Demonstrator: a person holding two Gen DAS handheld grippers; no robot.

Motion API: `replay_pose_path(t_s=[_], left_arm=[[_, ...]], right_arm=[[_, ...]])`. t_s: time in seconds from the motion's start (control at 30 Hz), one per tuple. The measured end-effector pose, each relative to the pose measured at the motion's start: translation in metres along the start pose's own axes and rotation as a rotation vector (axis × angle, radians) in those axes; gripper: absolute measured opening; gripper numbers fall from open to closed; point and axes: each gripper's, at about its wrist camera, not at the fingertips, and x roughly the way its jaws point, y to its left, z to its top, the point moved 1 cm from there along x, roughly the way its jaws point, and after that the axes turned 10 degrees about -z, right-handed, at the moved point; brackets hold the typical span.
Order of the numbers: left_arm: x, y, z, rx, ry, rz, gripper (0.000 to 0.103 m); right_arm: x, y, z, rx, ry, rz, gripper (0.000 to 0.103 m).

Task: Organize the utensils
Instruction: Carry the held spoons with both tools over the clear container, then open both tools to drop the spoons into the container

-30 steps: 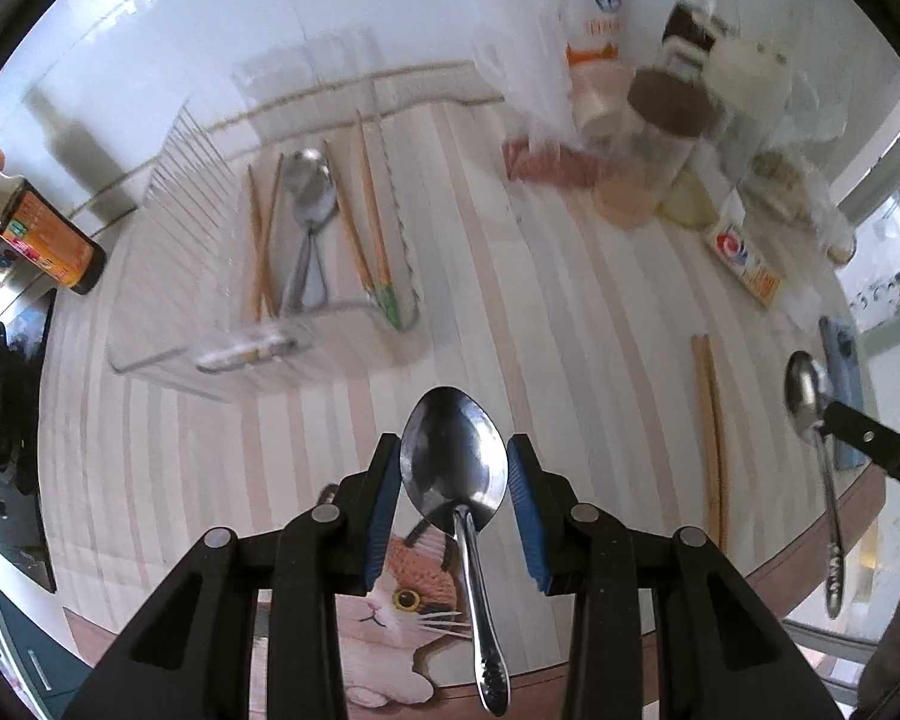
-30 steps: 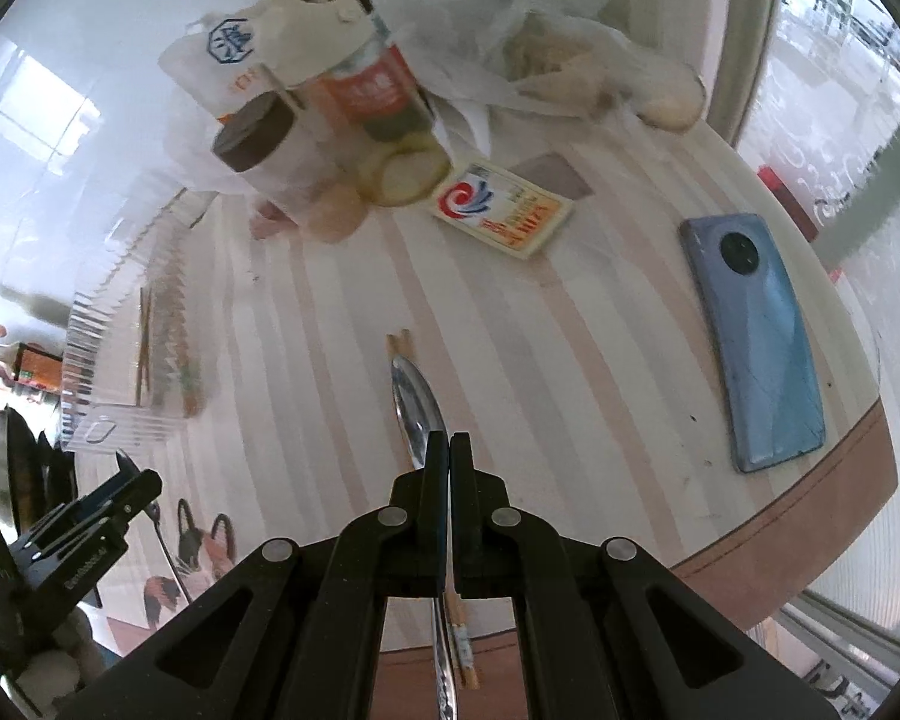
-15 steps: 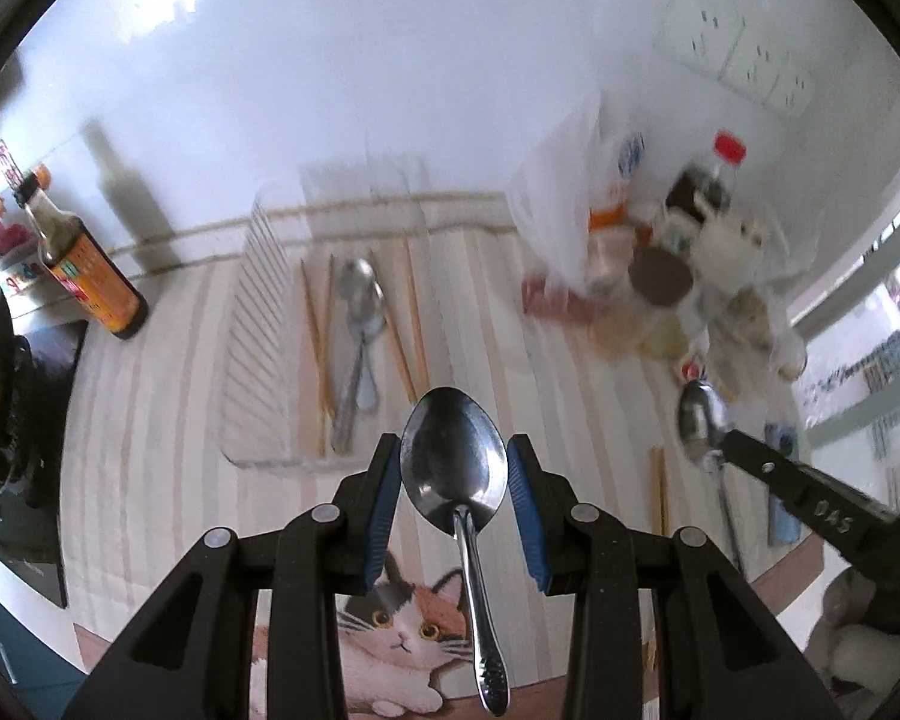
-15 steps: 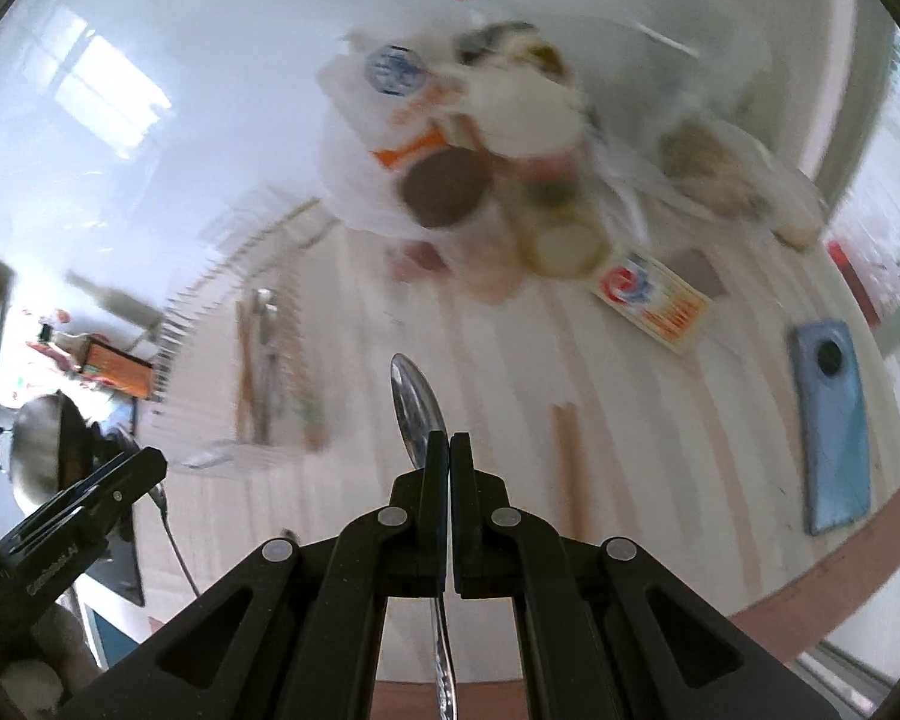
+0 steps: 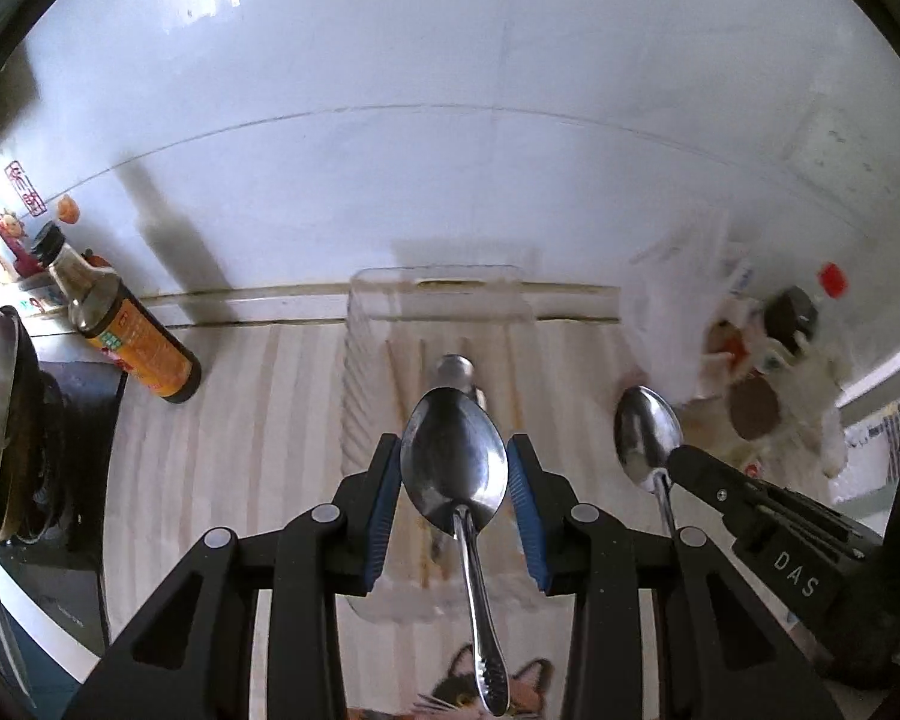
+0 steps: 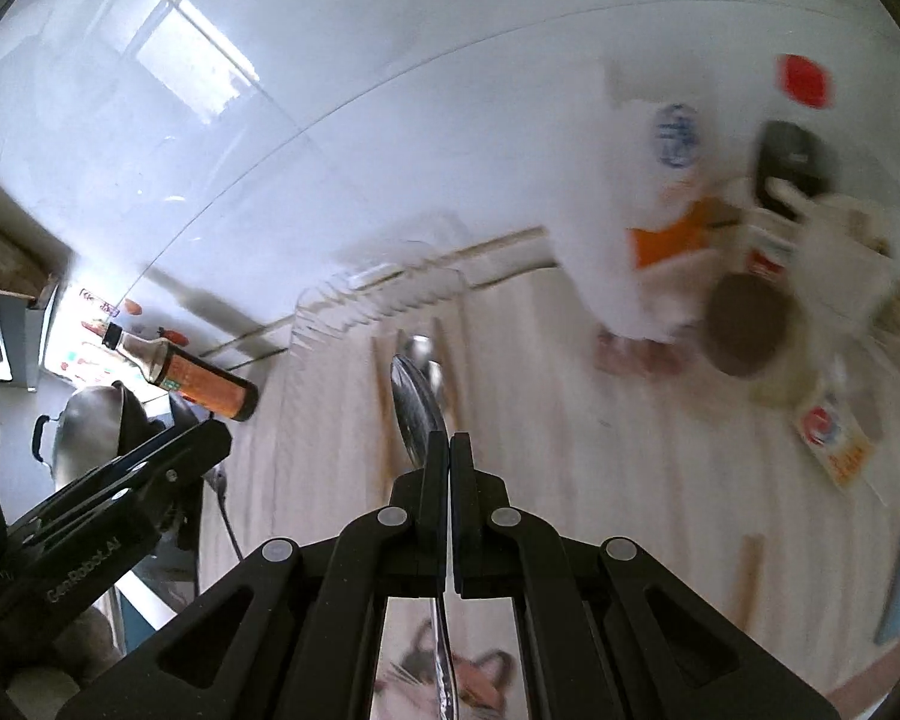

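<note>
Holding a steel spoon bowl-up between its blue pads, your left gripper hovers above the clear plastic utensil tray, where chopsticks and another spoon already lie. Your right gripper is pinched tight on a second spoon, edge-on between its fingers; seen from the left camera its body reads "DAS". The left one's body reads "GenRobot.AI". An orange-labelled sauce bottle stands left of the tray; its print is unreadable.

Sauce bottle left, groceries right flank tray
</note>
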Motion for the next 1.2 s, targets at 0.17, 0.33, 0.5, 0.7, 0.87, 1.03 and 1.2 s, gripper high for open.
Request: replay_pose_path(t_s=[0.17, 0.33, 0.5, 0.7, 0.87, 1.03, 1.2], left_arm=[[0.031, 0.026, 0.014, -0.051, 0.063, 0.001, 0.032], [0.056, 0.045, 0.017, -0.094, 0.1, 0.027, 0.032], [0.07, 0.053, 0.017, -0.117, 0.122, 0.034, 0.032], [0.073, 0.059, 0.016, -0.158, 0.149, 0.027, 0.034], [0.055, 0.059, 0.014, -0.134, 0.099, 0.077, 0.064], [0.036, 0.055, 0.015, -0.101, 0.035, 0.12, 0.078], [0.009, 0.044, 0.003, -0.055, -0.065, 0.178, 0.098]], right_arm=[[0.041, 0.021, 0.017, 0.036, 0.048, 0.017, 0.0], [0.07, 0.031, 0.022, 0.069, 0.076, 0.001, 0.0], [0.086, 0.034, 0.024, 0.088, 0.09, -0.017, 0.0], [0.098, 0.031, 0.023, 0.096, 0.134, -0.029, 0.002], [0.085, 0.026, 0.016, 0.082, 0.128, -0.046, 0.005], [0.061, 0.015, 0.009, 0.085, 0.104, -0.065, 0.011], [0.026, -0.009, -0.003, 0.108, 0.055, -0.111, 0.029]])
